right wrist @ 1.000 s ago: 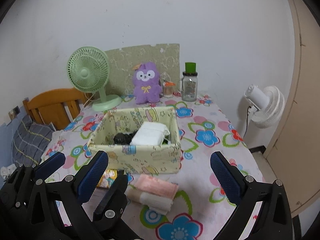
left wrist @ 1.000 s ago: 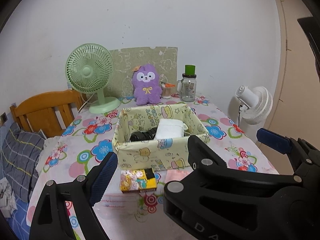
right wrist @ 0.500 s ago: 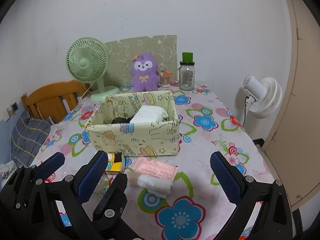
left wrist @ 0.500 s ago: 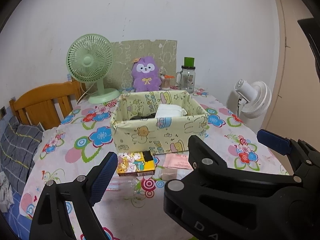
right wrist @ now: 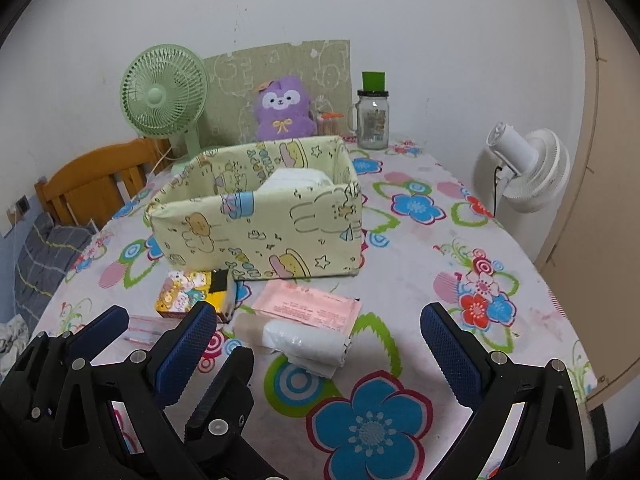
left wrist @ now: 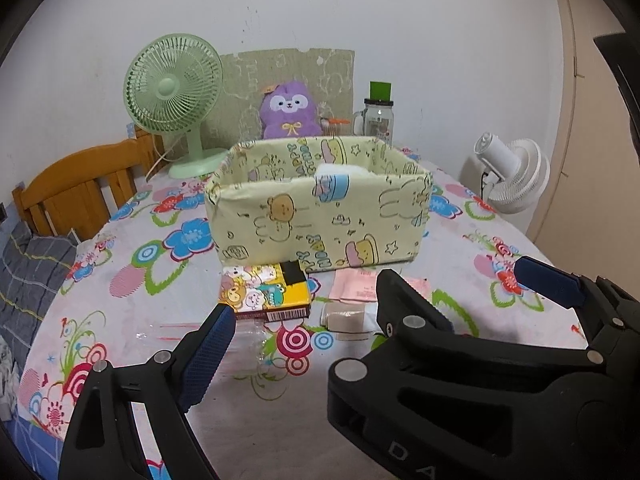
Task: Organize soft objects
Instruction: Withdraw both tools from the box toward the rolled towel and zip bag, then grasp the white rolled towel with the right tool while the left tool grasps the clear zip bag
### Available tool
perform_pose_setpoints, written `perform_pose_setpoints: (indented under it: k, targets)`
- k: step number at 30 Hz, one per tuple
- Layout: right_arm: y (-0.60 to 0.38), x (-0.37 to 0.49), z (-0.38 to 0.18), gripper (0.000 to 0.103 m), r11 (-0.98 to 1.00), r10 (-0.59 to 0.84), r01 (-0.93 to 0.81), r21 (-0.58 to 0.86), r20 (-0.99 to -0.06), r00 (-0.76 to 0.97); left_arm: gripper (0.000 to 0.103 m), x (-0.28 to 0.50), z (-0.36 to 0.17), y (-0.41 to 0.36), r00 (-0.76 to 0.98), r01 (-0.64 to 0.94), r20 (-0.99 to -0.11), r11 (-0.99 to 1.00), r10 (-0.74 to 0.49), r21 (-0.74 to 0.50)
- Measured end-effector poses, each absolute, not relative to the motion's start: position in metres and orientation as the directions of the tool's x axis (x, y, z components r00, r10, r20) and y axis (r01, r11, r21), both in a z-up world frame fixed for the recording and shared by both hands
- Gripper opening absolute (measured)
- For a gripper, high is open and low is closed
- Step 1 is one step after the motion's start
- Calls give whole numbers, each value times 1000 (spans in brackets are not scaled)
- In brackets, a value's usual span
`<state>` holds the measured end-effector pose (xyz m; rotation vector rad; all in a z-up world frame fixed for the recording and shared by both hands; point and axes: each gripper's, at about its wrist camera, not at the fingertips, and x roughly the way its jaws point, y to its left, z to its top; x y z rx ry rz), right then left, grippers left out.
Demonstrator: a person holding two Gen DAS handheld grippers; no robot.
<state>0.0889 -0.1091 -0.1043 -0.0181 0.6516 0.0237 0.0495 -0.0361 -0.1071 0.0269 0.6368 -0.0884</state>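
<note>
- Left claw (left wrist: 376, 304) spread wide, gripping nothing, low in frame over the worktop (left wrist: 120, 320); right claw (right wrist: 320, 344) likewise released and empty, bottom of its frame.
- Fabric bin (left wrist: 320, 216) at centre of both views, yellow with cartoon animals; white bundle (right wrist: 296, 180) inside, showing above the rim.
- Just in front of the bin, touching or nearly so: cartoon box (left wrist: 266, 292), yellow and black, left of centre.
- Pink packet (right wrist: 308, 306) right of the box, flat on the cloth; white roll (right wrist: 308, 340) and a beige roll (right wrist: 248, 326) lying against its near edge.
- Upper part of frame, behind the bin: green fan (left wrist: 174, 92), purple plush (left wrist: 288, 114), jar (left wrist: 378, 120) with green lid.
- White fan (right wrist: 524, 168) at right edge, off the worktop; wooden chair (left wrist: 80, 188) at left.
</note>
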Motion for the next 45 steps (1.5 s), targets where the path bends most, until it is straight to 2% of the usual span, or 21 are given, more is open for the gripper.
perform_pose_setpoints:
  k: [10, 20, 23, 25, 31, 35, 36, 37, 40, 45]
  targets:
    - [-108, 111, -126, 97, 998, 56, -69, 6, -659, 750, 91, 65, -127, -30, 759, 97, -645, 995, -91, -27]
    - [-101, 128, -146, 95, 995, 75, -98, 7, -705, 705, 91, 76, -141, -21, 729, 73, -680, 997, -78, -37]
    - [-101, 131, -149, 88, 994, 89, -103, 25, -719, 689, 90, 78, -143, -22, 726, 70, -684, 997, -72, -31]
    - [-101, 133, -152, 79, 994, 97, -106, 34, -734, 673, 90, 79, -146, -22, 721, 71, -690, 997, -66, -22]
    - [-99, 128, -155, 71, 990, 125, -135, 47, -742, 658, 90, 77, -148, -25, 724, 84, -688, 996, -55, 9]
    - [-102, 126, -154, 62, 982, 185, -155, 111, -747, 638, 90, 75, -147, -25, 720, 91, -690, 996, -69, -5]
    - [-103, 124, -153, 51, 982, 185, -149, 116, -745, 641, 90, 74, -148, -25, 718, 95, -693, 995, -70, -3]
    - [-103, 124, -153, 49, 984, 173, -144, 104, -744, 645, 90, 73, -147, -27, 717, 97, -693, 995, -69, 1]
    - [-101, 120, -153, 47, 988, 135, -141, 55, -743, 655, 91, 71, -148, -29, 714, 100, -697, 995, -68, 6]
    - [-102, 115, -152, 42, 990, 126, -134, 49, -742, 658, 91, 66, -148, -30, 711, 98, -700, 995, -66, 6]
